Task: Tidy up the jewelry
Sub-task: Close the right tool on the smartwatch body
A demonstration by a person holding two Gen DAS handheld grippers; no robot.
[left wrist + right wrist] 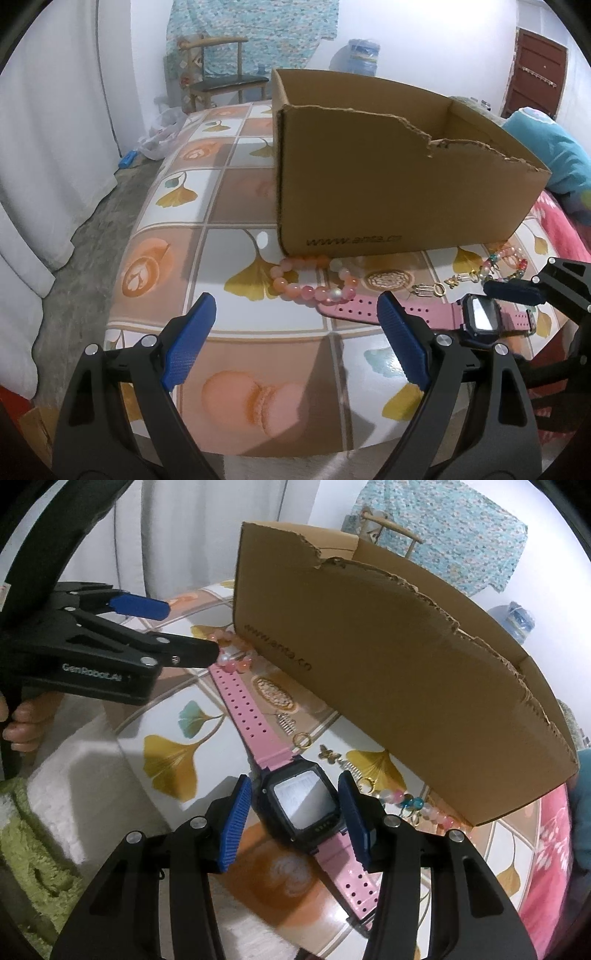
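Observation:
A watch (299, 801) with a dark case and a pink strap lies flat on the patterned tablecloth (173, 753), in front of the open cardboard box (388, 657). My right gripper (295, 805) straddles the watch case, its blue pads against both sides. In the left wrist view the watch (480, 314) is at the right, with one right gripper finger (511, 291) over it. My left gripper (295, 302) hovers open and empty just short of a pink bead bracelet (314, 282). A multicoloured bead bracelet (506, 262) and small gold charms (432, 290) lie by the box (388, 184).
The box has a torn front rim and stands close behind the jewelry. The table's edge falls away to the left onto a concrete floor (74, 236). A wooden chair (221, 81) and a water jug (364, 55) stand by the far wall. Red bedding (546, 849) lies to the right.

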